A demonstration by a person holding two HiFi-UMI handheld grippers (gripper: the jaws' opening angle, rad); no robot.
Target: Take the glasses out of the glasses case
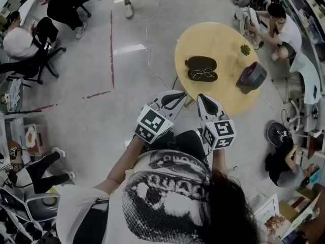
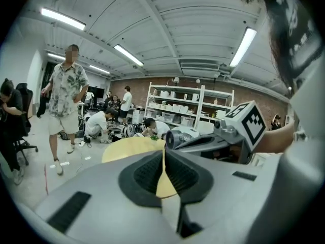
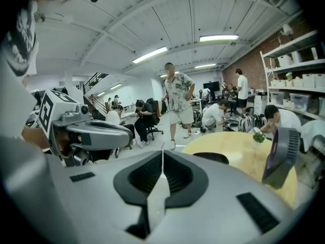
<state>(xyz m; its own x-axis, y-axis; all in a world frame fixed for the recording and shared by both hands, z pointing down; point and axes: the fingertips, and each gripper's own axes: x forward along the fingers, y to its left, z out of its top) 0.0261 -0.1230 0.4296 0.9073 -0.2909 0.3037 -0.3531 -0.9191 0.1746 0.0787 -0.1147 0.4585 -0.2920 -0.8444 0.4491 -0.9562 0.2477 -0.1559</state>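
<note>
The dark glasses case (image 1: 201, 63) lies open in the middle of the round yellow table (image 1: 223, 39). The glasses (image 1: 202, 74) rest in its nearer half. In the right gripper view the case (image 3: 212, 157) shows as a dark shape on the table (image 3: 238, 149). Both grippers hover side by side at the table's near edge, short of the case. My left gripper (image 1: 177, 96) (image 2: 163, 155) is shut with nothing in it. My right gripper (image 1: 203, 99) (image 3: 162, 157) is also shut and empty. Each gripper view shows the other gripper beside it.
A purple-grey fan (image 1: 252, 77) (image 3: 281, 155) and a small potted plant (image 1: 245, 49) (image 3: 259, 136) stand on the table's right side. Several people sit or stand around; one in a patterned shirt (image 3: 177, 103) stands beyond the table. Shelves (image 2: 183, 103) line the far wall.
</note>
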